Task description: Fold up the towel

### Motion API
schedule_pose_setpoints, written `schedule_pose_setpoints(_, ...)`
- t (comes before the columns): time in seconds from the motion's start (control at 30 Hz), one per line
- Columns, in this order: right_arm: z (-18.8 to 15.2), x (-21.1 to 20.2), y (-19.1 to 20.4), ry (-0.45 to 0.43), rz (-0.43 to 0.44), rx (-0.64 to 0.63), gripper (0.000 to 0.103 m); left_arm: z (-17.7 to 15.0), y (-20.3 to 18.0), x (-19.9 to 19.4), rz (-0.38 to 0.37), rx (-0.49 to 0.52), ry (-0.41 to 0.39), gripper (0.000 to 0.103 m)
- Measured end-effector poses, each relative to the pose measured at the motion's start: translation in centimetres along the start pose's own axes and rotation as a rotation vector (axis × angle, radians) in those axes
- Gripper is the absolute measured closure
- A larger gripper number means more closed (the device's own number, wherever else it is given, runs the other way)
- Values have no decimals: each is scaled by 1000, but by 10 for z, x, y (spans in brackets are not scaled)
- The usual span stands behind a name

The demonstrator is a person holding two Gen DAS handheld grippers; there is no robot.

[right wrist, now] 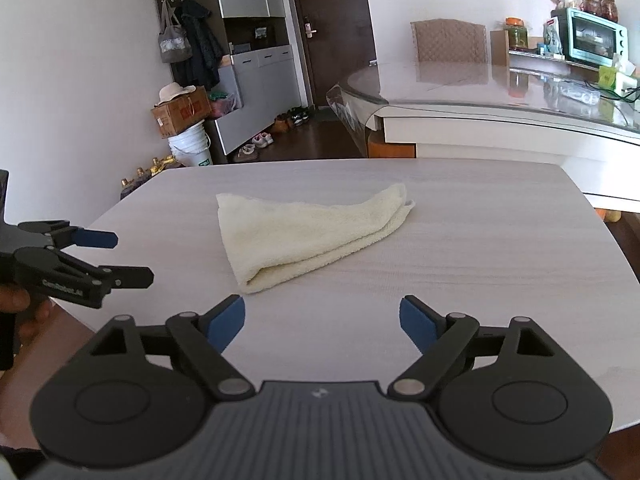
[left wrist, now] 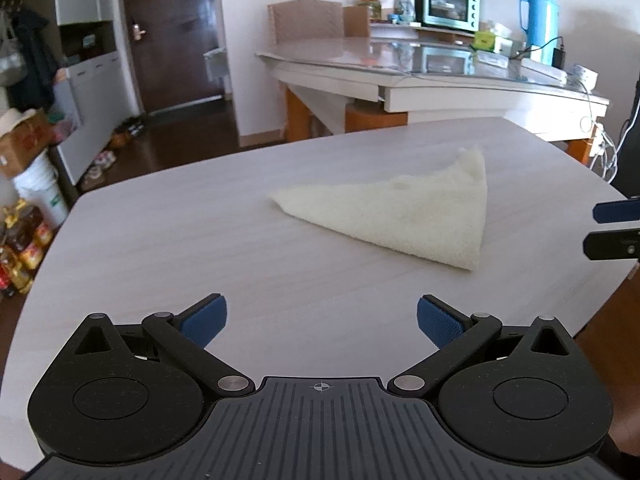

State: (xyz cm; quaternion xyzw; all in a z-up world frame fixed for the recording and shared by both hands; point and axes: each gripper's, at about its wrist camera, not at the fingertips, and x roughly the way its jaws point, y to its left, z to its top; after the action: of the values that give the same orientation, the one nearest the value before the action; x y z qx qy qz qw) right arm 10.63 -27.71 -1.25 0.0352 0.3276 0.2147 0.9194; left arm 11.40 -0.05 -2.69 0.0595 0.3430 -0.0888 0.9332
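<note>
Right-wrist view: towel [right wrist: 304,236] folded on table [right wrist: 500,248], my left gripper [right wrist: 134,256] and right gripper [right wrist: 322,318] spread empty short of it; I'd square the corners.

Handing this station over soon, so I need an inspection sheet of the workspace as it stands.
Surface: pale wood-grain table, bare apart from the towel.
Job's things: cream towel folded into a triangle, lying flat.
Clutter: nothing seen on the table.
Grippers: left gripper and right gripper both open, empty, short of the towel.
Cables: wires by the blue flask on the glass-topped table behind.
Surroundings: toaster oven, chair, bucket, shoes.
</note>
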Motion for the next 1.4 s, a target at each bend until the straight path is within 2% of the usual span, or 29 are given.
schedule_pose_setpoints(0.27,-1,-12,5,-10,-18,14,15,-3,-2,1,8,25,4,0)
schedule_pose_setpoints(0.7,-1,-31,23,-41,13,-14,11,8,-1,13,32,0,-21,0)
schedule_pose_setpoints(1.4,-3,-6,30,-30,7,13,11,7,-3,25,12,-49,-11,0)
